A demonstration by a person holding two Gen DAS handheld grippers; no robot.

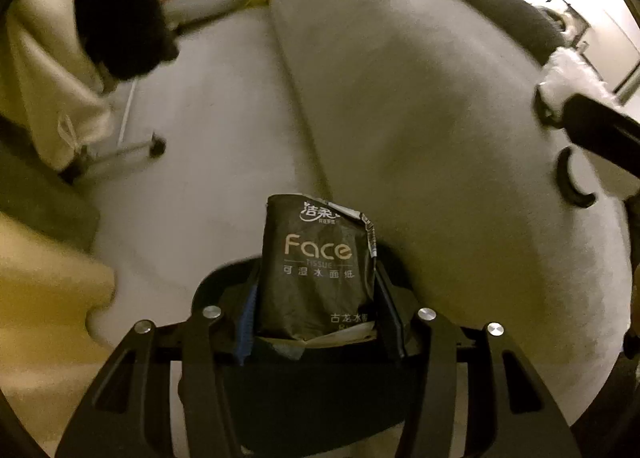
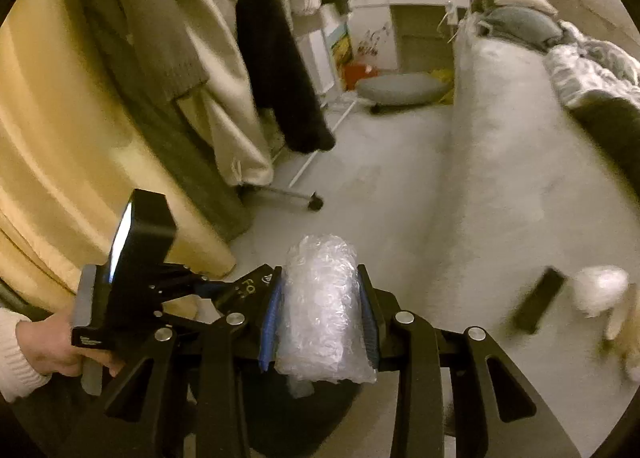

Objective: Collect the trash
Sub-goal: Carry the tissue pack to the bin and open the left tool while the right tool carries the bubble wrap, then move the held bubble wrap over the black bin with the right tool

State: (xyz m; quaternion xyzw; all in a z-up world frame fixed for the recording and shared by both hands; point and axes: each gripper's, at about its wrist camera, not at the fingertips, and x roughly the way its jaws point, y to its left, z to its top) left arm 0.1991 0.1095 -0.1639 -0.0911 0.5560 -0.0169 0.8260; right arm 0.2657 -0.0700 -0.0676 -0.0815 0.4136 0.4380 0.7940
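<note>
Left tongs [image 1: 316, 322] clamped on a dark tissue packet [image 1: 318, 266], long axis pointing straight out past the tips. Right tongs [image 2: 322, 312] pinched narrow on a roll of bubble wrap [image 2: 322, 310], likewise lengthwise. Dark round bin [image 1: 320, 398] directly beneath both loads, left one nearer its mouth. Contents not visible.

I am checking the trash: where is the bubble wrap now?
In the right wrist view, the bubble wrap sits low and central, clamped in the right gripper, above the pale floor.
</note>
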